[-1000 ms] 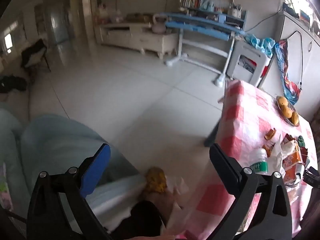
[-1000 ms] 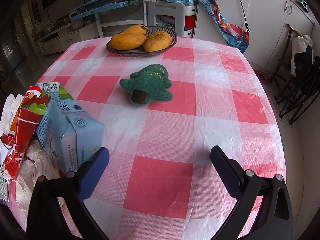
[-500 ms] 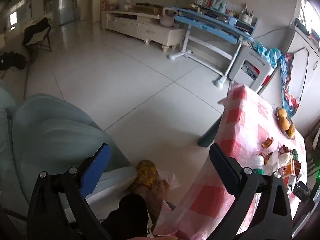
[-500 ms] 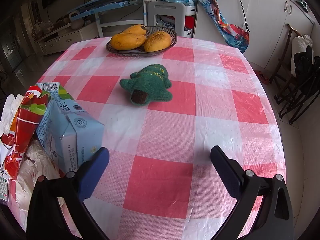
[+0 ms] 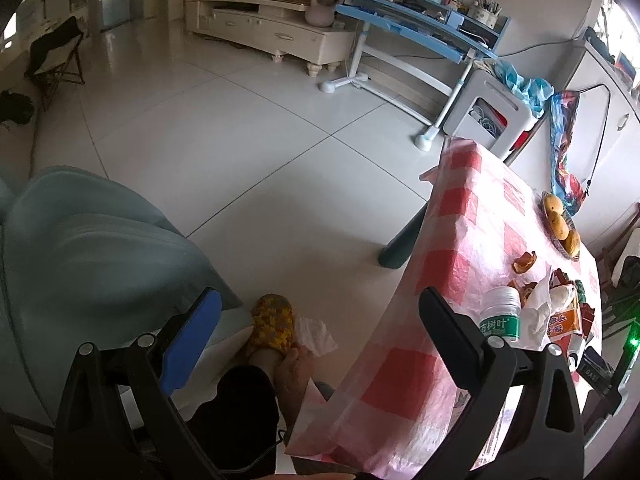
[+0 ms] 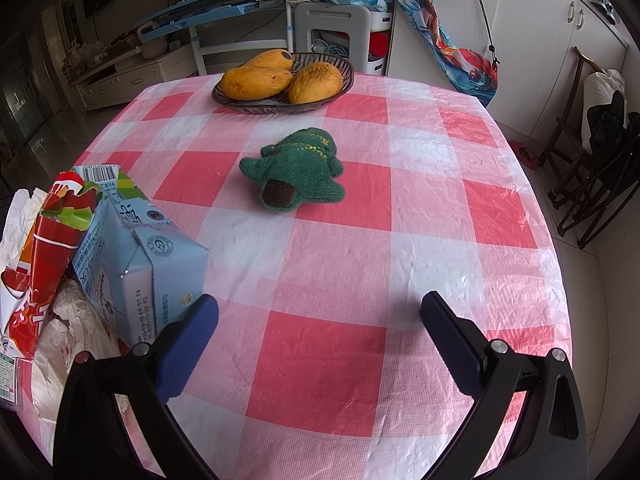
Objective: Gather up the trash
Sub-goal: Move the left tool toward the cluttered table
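Over the right end of the checked worktop (image 6: 320, 240), hovering low: right hand-held gripper (image 6: 318, 330), jaws spread wide, holding nothing. Just beside its blue finger, lying tipped on its side, a pale blue milk carton (image 6: 140, 256), leaning against a red snack wrapper (image 6: 44, 248) with crumpled white paper (image 6: 76, 332) spreading beneath. Further out, a green knitted toy (image 6: 298, 174) and a basket of mangoes (image 6: 282, 80), probably not trash.

Out past the worktop's near edge, hanging above the floor (image 5: 240, 152): left hand-held gripper (image 5: 318, 314), likewise gaping wide and empty. Below it, resting by a slippered foot (image 5: 272, 326), a white tissue (image 5: 316, 332). Off to its right on the worktop, standing upright, a green-labelled bottle (image 5: 500, 312), with peel scraps (image 5: 524, 262) beyond, possibly orange rind, too small to tell.

Judging by look: carton likely light and empty, stiff at the folded edges, best pinched across its narrow sides near the bottom end facing the gripper. Wrapper crinkly and slippery, calling for a firm pinch on a bunched fold. Paper and tissue soft, compressing easily, gripping anywhere.
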Demonstrator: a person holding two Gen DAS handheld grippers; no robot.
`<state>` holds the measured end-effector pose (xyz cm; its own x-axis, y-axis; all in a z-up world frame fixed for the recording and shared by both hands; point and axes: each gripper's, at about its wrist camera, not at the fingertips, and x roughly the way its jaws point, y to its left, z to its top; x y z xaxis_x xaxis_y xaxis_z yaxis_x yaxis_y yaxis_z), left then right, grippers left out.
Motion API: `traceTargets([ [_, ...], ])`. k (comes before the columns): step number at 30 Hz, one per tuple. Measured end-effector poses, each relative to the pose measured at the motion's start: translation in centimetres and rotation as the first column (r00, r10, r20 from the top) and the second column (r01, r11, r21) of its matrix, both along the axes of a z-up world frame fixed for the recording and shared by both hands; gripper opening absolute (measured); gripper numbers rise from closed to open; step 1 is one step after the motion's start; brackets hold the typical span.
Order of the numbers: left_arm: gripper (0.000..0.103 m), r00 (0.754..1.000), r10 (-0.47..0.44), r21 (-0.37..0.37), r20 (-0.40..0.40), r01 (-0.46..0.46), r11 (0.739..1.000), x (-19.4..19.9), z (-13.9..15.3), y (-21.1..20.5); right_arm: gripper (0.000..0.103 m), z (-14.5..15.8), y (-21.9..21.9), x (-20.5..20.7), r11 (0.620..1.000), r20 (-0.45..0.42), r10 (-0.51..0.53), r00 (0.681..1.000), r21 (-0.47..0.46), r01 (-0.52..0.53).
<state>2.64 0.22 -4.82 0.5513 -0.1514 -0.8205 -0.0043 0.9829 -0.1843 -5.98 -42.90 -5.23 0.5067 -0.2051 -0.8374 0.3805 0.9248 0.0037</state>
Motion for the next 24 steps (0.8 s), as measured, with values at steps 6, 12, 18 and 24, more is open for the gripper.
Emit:
traceTargets([
  [6,0.096,1.0,0.008,0.0,0.015,-0.008,1.0,-0.2,0.3,-0.2,0.097,0.0,0.0,0.0,1.0,0.0,0.0,1.0,0.0,0.0],
  [12,0.096,0.995,-0.034,0.063,0.095,0.028,0.998,-1.3,1.6,-1.7,0.097,0.0,0.2,0.1,1.0,-0.002,-0.001,1.0,-0.002,0.001],
  [18,0.096,0.978,-0.118,0.127,0.175,0.096,0.987,-3.1,2.9,-3.8,0.097,0.0,0.0,0.0,1.0,-0.002,-0.001,1.0,-0.002,0.001],
  [24,0.096,0.945,-0.192,0.173,0.263,0.15,0.973,-5.3,4.6,-5.9,0.097,0.0,0.1,0.0,1.0,-0.001,-0.001,1.0,-0.002,0.001],
])
